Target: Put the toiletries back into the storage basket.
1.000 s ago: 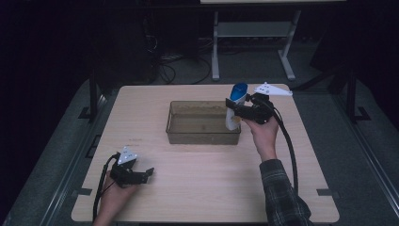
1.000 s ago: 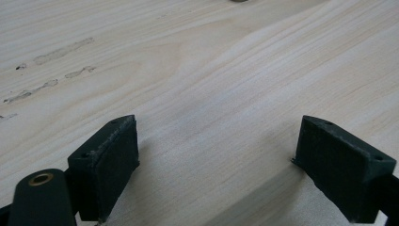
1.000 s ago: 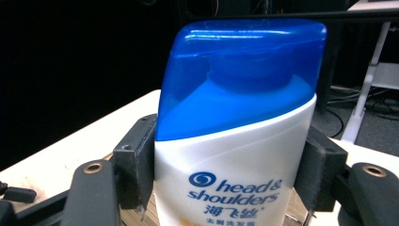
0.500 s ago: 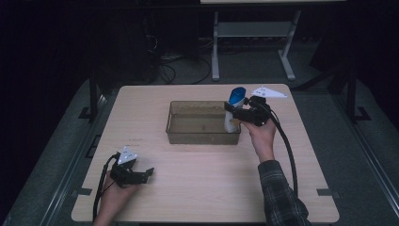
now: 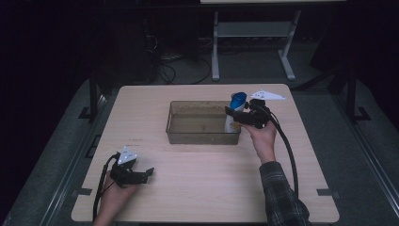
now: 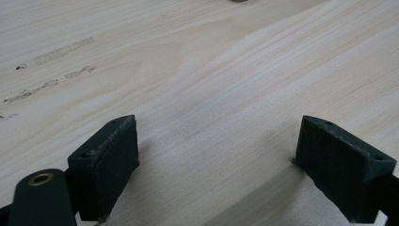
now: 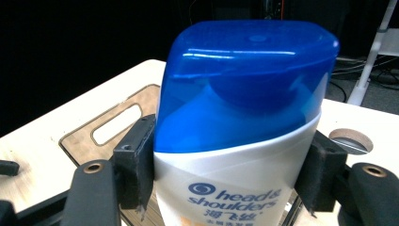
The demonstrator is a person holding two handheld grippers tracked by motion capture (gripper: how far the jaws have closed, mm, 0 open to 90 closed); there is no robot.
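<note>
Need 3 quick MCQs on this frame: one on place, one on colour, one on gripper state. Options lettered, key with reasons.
1. Where is the shampoo bottle?
A. at the right end of the clear bin
B. flat on the table's near edge
C. on the floor

2. What colour is the bottle's cap?
A. red
B. blue
C. green

3. What state is the left hand-held gripper in?
A. shut on the bottle
B. shut on a cloth
C. open above bare table

Key: 1 A, the high view shows the bottle at the bin's right end, held by the right hand-held gripper. 2 B, the cap is blue in the right gripper view. 3 C, its jaws stand wide apart over wood.
</note>
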